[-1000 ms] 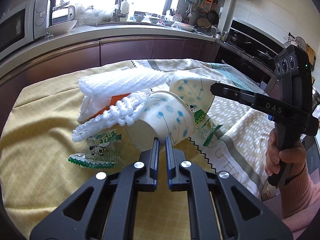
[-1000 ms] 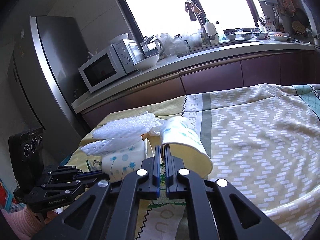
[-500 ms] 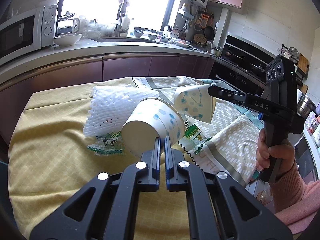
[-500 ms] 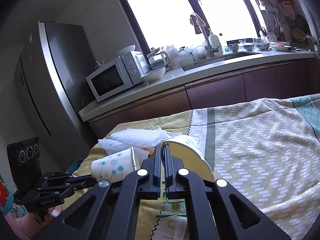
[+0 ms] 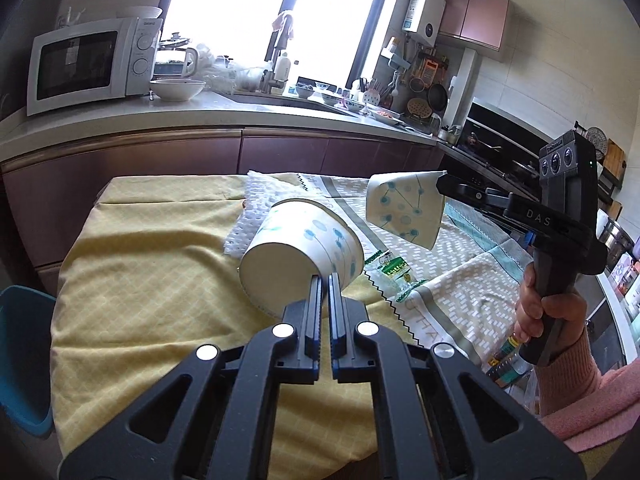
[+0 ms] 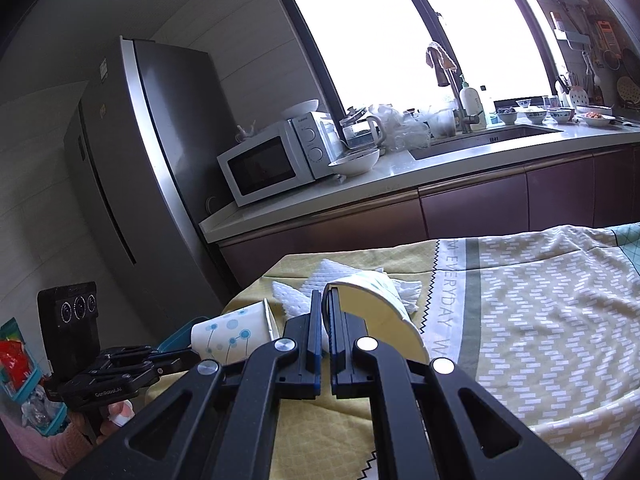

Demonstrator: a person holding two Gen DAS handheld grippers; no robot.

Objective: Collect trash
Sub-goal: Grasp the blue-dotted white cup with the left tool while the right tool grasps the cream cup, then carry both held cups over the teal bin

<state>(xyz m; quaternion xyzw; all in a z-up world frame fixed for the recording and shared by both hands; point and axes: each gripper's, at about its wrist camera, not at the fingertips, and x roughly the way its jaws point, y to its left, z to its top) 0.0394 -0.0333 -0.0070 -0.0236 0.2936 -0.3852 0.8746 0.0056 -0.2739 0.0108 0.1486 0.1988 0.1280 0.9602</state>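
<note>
From my left camera, the paper cup I hold hides part of the white foam net behind it. A green snack wrapper peeks out at the cup's 3 o'clock, and its print is too small for me to read. A blue bin at 9 o'clock is cut off by the edge. From my right camera, my hand-held gripper covers the near rim of the other cup. Colourful things at 8 o'clock are too blurry to tell.
</note>
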